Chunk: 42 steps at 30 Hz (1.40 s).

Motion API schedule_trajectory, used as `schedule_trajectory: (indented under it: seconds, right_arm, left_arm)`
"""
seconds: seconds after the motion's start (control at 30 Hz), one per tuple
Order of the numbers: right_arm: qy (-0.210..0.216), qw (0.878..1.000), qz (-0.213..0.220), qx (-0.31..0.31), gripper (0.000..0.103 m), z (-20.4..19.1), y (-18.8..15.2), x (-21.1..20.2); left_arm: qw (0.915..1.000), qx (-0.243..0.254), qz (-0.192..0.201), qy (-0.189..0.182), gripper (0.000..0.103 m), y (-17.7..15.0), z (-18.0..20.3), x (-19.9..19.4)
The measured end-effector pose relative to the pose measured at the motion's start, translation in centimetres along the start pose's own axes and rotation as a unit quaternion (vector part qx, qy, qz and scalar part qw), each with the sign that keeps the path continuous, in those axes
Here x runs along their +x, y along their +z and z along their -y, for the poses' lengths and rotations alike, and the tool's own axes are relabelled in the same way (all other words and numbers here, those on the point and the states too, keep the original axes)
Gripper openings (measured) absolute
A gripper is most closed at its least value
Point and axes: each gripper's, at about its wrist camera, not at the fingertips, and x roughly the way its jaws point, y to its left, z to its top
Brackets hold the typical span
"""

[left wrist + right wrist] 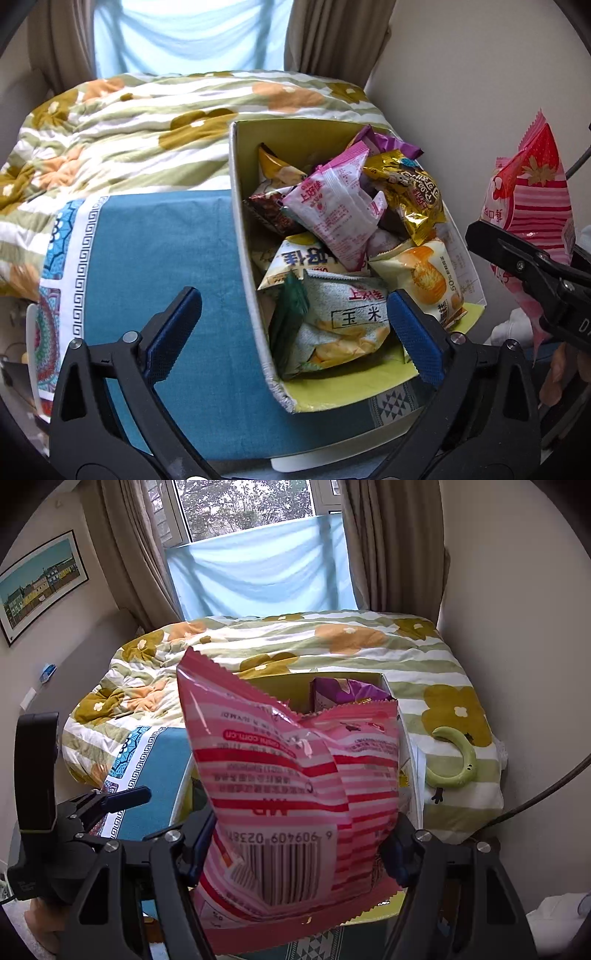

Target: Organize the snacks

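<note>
An open cardboard box [240,206] with a yellow-green lining stands on a blue cloth and holds several snack packets. Among them are a white-pink one [332,210], a gold one [413,192] and a grey-green corn one [343,325]. My left gripper [295,332] hangs open over the box's near end, with nothing pressed between its blue pads. My right gripper [299,849] is shut on a pink-and-red striped snack bag [295,775], held upright beside the box. The left wrist view shows the same bag [528,192] to the right of the box. The bag hides most of the box [347,675] in the right wrist view.
The box sits at the foot of a bed with a flowered green-striped quilt [129,122]. A blue patterned cloth [166,251] lies left of the box. A green ring-shaped toy [461,760] rests on the quilt at the right. A wall [517,627] is close on the right; curtains and a window stand behind.
</note>
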Motion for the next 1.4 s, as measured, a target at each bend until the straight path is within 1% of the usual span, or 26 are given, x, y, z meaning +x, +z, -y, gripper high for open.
schedule_trajectory:
  seconds: [0.03,0.1,0.2,0.4,0.53,0.7,0.77,0.8,0.83,0.9,0.97,1.2,1.4]
  right_arm:
    - [0.001,1.000,0.001,0.000,0.068,-0.1,-0.1,-0.1]
    - [0.007,1.000,0.003,0.000,0.068,-0.2,-0.3,-0.4]
    - [0.009,1.000,0.004,-0.007,0.068,-1.0,-0.5,-0.7]
    - [0.027,1.000,-0.004,-0.016,0.068,-3.1,0.0,0.0]
    - [0.024,0.999,-0.026,-0.021,0.068,-4.4,0.5,1.8]
    - [0.027,0.998,-0.062,0.015,0.070,-4.9,0.4,4.6]
    - [0.032,0.997,-0.068,0.031,0.073,-4.8,0.2,5.4]
    - [0.030,0.997,-0.068,0.037,0.083,-4.8,0.1,5.7]
    - [0.027,0.997,-0.065,0.039,0.095,-4.9,0.0,5.7]
    - [0.019,0.998,-0.048,0.041,0.099,-5.1,-0.2,5.0]
    - [0.008,0.999,-0.028,0.044,0.100,-5.0,-0.5,4.1]
    - [-0.010,0.999,0.000,0.032,0.100,-5.9,-1.5,0.9]
    - [-0.027,0.998,0.051,0.015,0.100,-8.1,-2.8,-4.8]
  left_arm:
    - [0.9999,0.005,0.004,0.013,0.100,-0.3,-0.2,-0.5]
    - [0.9995,0.010,0.013,0.026,0.100,-0.6,-0.9,-1.4]
    - [0.9991,0.003,0.028,0.030,0.100,-1.2,-2.0,-2.7]
    - [0.9985,-0.009,0.032,0.044,0.100,-2.1,-4.5,-5.0]
    - [0.9974,-0.016,0.026,0.064,0.100,-2.8,-6.0,-6.0]
    - [0.9964,-0.041,0.022,0.070,0.100,-4.0,-7.9,-7.3]
    - [0.9959,-0.045,0.021,0.076,0.100,-4.6,-8.6,-7.7]
    - [0.9956,-0.047,0.020,0.079,0.100,-4.9,-8.8,-7.9]
    - [0.9953,-0.048,0.019,0.082,0.100,-5.2,-9.0,-8.0]
    - [0.9951,-0.051,0.018,0.083,0.100,-5.7,-9.4,-8.3]
    - [0.9949,-0.054,0.019,0.083,0.100,-6.3,-9.8,-8.8]
    - [0.9942,-0.047,0.047,0.085,0.100,-7.7,-10.3,-11.6]
    - [0.9912,-0.030,0.092,0.090,0.100,-8.6,-10.6,-15.9]
